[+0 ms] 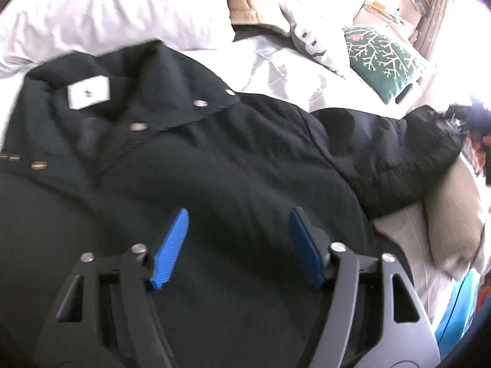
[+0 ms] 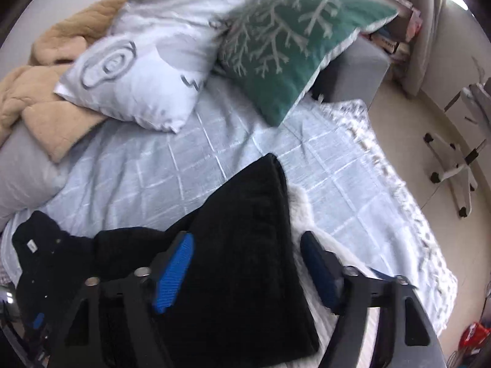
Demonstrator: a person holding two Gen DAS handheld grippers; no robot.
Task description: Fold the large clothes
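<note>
Here, black jacket (image 1: 214, 165) spread across the bed (image 2: 147, 165), collar up-left, long sleeve (image 2: 245, 233) running forward between right gripper (image 2: 247, 263) fingers. Both grippers spread wide, holding nothing; left gripper (image 1: 237, 247) over the torso. Right nearer the sleeve, likely first to fold.

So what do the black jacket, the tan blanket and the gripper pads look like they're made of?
Black jacket: looks like a matte woven synthetic shell, lightly padded judging by its puffy sleeve, with shiny metal snaps at the collar. Tan blanket: soft fleece or plush, going by its fuzzy, lumpy surface. Left gripper pads: blue ribbed rubber or plastic, hard to tell which.
</note>
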